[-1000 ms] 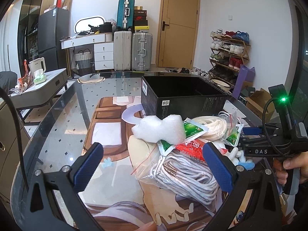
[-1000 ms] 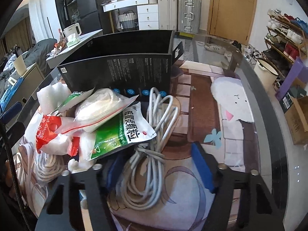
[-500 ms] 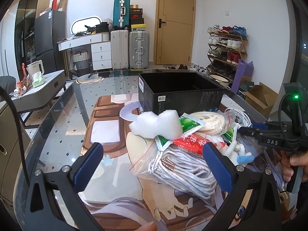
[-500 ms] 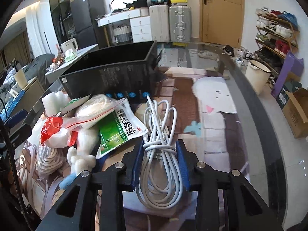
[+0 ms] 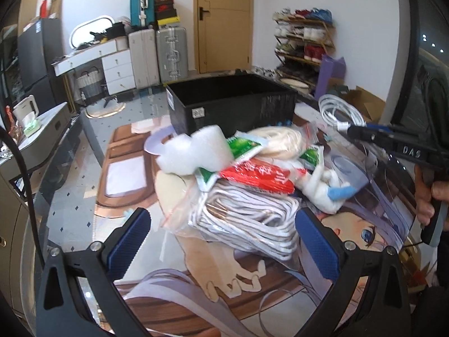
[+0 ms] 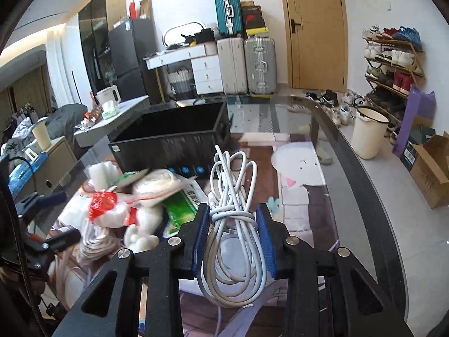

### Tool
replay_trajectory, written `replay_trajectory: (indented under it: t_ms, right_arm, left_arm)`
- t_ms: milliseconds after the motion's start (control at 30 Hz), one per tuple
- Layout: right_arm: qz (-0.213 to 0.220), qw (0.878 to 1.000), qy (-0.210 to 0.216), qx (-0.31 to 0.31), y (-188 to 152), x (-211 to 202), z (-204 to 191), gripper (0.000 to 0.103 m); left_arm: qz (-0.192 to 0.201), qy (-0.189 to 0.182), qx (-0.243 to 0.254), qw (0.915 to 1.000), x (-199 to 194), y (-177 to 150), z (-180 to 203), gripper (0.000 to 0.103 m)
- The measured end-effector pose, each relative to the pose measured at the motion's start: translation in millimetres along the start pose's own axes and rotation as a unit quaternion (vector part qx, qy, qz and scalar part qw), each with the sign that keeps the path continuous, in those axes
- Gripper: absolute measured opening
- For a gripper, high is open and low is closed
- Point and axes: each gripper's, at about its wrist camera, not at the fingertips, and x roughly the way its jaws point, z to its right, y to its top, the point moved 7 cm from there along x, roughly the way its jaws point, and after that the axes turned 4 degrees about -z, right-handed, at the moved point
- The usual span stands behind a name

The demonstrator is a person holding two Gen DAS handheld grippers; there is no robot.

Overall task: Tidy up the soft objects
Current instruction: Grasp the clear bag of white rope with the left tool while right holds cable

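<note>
- Right gripper (image 6: 233, 236) clamped on white cable coil (image 6: 234, 224); blue pads pressing both sides of bundle at its wrapped middle, loops sticking out ahead and hanging below.
- Jaws just closed in on that coil, now steady, coil between them.
- Coil lifted clear of glass table (image 6: 364, 196), held over its near middle, just short of black box (image 6: 174, 143).
- Same coil (image 5: 341, 111) seen from left wrist view at right, raised above pile, beside box's right end; right gripper body (image 5: 393, 143) marked "DAS", hand (image 5: 426, 193) on handle.
- Left gripper (image 5: 221, 241) spread wide, nothing between pads; blue pads flanking bagged white cord (image 5: 249, 224), not touching it as far as visible.
- Pile of soft items at table's middle, just in front of black box (image 5: 230, 104): bagged white cord at near edge of pile, red packet (image 5: 258, 177) on top of it, white foam piece (image 5: 193, 151) at left, green-white packet (image 5: 241, 147) under foam's right side, cream rope bag (image 5: 280, 140) behind, white plush toy (image 5: 325, 188) with blue part at right.
- Black box open-topped, upright, toward far edge of table; inside looks dark, contents not discernible.
- Printed mat (image 5: 252, 280) with cartoon art under pile, covering near part of table.
- Some motion blur on pile in right wrist view.
</note>
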Motion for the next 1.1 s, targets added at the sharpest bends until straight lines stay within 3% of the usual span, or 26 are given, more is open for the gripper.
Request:
replay_trajectory:
  t_ms: [267, 600, 800, 1100]
  right_arm:
    - [0.004, 1.0, 0.009, -0.007, 0.1, -4.3, -9.8, 0.034]
    - [0.005, 1.0, 0.017, -0.011, 3.3, -3.6, -14.6, 0.034]
    - [0.003, 1.0, 0.023, -0.016, 2.5, -2.5, -19.0, 0.034]
    - [0.006, 0.999, 0.03, -0.022, 3.6, -5.3, -23.8, 0.034]
  left_arm:
    - [-0.036, -0.013, 0.039, 0.9985, 9.7, 0.9, 8.8, 0.103]
    - [-0.082, -0.057, 0.054, 0.9936, 30.4, 3.9, 13.1, 0.103]
    - [-0.101, -0.047, 0.059, 0.992, 39.9, 2.6, 17.3, 0.103]
    - [-0.079, -0.041, 0.084, 0.9924, 28.0, -1.8, 26.4, 0.083]
